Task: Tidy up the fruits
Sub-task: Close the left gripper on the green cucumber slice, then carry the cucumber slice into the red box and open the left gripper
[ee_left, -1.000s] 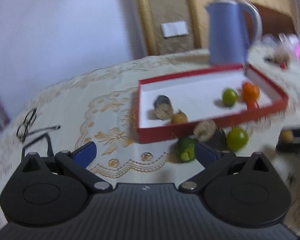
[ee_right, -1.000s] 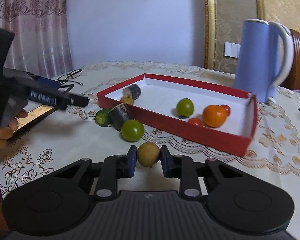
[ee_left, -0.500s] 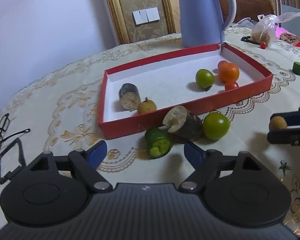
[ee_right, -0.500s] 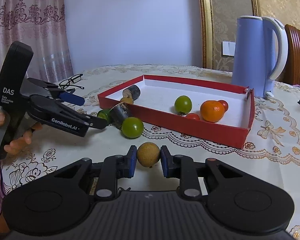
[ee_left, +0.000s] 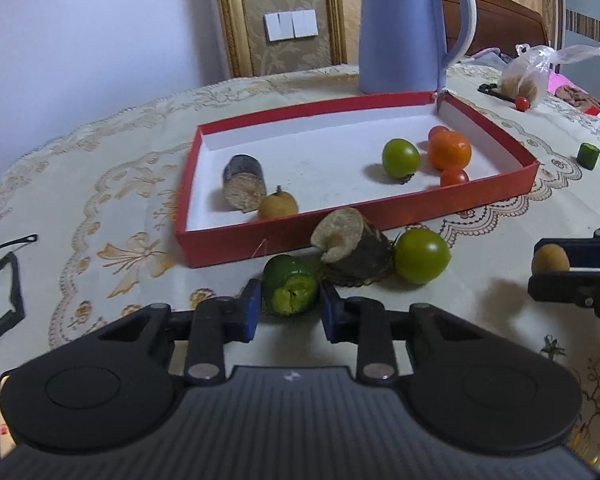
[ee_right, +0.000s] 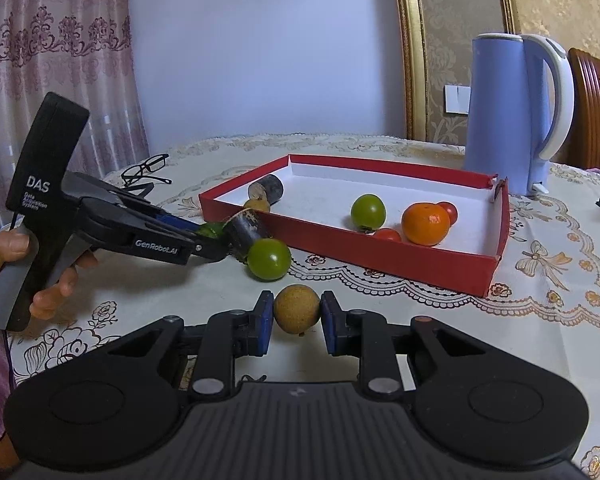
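Observation:
A cut green cucumber piece lies on the tablecloth just in front of the red box. My left gripper is closing on it, and both blue pads touch its sides. Beside it lie a dark sugarcane stub and a green round fruit. My right gripper is shut on a brown longan, held just above the cloth. Inside the box are a second sugarcane stub, a longan, a green fruit, an orange and cherry tomatoes.
A blue kettle stands behind the box. Black glasses and a dark flat device lie at the left. A plastic bag, a small red fruit and another green piece sit far right. A person's hand holds the left gripper.
The left gripper moved in on the cucumber piece and its jaws went from wide open to closed around it. The right gripper kept still with the longan.

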Tool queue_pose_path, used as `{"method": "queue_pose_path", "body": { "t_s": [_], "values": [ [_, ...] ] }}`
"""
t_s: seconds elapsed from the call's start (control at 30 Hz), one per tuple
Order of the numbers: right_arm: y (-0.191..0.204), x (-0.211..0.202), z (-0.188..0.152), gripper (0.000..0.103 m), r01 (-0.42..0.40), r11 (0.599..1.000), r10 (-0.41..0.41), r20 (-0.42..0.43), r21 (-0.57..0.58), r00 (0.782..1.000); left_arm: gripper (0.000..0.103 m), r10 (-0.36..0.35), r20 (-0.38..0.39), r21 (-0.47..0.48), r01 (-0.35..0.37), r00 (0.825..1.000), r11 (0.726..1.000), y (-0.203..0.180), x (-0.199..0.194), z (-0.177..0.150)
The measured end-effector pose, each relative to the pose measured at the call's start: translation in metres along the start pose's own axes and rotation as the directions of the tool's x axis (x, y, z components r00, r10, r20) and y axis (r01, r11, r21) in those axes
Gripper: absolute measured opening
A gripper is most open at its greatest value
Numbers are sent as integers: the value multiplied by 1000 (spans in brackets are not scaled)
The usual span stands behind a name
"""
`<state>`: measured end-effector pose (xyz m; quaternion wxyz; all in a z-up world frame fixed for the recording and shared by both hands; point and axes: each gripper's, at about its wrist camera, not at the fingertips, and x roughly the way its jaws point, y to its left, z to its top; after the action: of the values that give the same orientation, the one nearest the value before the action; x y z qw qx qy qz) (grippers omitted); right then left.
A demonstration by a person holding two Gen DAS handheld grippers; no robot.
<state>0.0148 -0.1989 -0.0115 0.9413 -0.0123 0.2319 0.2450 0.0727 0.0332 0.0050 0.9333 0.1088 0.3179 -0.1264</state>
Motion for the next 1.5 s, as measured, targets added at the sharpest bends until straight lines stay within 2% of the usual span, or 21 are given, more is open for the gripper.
{"method": "queue_pose_path", "body": {
  "t_s": [0.13,0.23,0.37,0.53,0.8,0.9,1.07,1.17,1.2,1.23,1.3,1.37,1.43,1.5],
  "values": [
    [1,-3,1,25,-7,1000,7,11,-4,1000,27,30,43,-4,-30,999,1000,2,-20,1],
    [3,-7,2,25,-11,1000,11,25,-7,1000,28,23,92,-8,-23,995,1000,1,-37,11],
    [5,-13,4,25,-18,1000,18,41,-12,999,28,11,140,0,-11,990,1000,-9,-49,38],
    [3,-25,6,25,-25,1000,25,73,-12,997,28,24,168,-7,-23,985,1000,-29,-41,73],
    [-3,-43,6,25,-5,1000,6,98,-11,995,28,82,146,-18,-80,986,997,-55,8,114],
    [-4,-46,5,25,-2,1000,3,102,-7,995,28,98,117,-7,-98,988,995,-61,32,121],
    [-6,-46,5,25,4,1000,-3,93,-9,996,27,165,38,-13,-165,986,986,-59,76,126],
    [-6,-45,5,25,6,1000,-5,90,-7,996,29,184,4,-26,-183,983,983,-55,87,126],
    [-6,-44,6,25,7,1000,-6,90,-5,996,42,189,0,-32,-189,982,981,-54,86,125],
    [-7,-43,6,25,6,1000,-6,89,-2,996,61,192,5,-35,-191,981,981,-53,83,124],
    [-9,-40,7,25,7,1000,-7,84,2,996,81,211,36,-34,-209,977,977,-52,70,120],
    [-10,-36,9,25,15,1000,-15,77,2,997,86,237,70,-45,-235,969,971,-50,52,115],
    [-12,-31,11,25,18,1000,-19,73,6,997,95,234,107,-67,-228,966,971,-47,30,107],
    [-14,-25,15,25,26,1000,-27,68,8,997,99,235,135,-96,-224,962,970,-43,9,97]
  ]
}}
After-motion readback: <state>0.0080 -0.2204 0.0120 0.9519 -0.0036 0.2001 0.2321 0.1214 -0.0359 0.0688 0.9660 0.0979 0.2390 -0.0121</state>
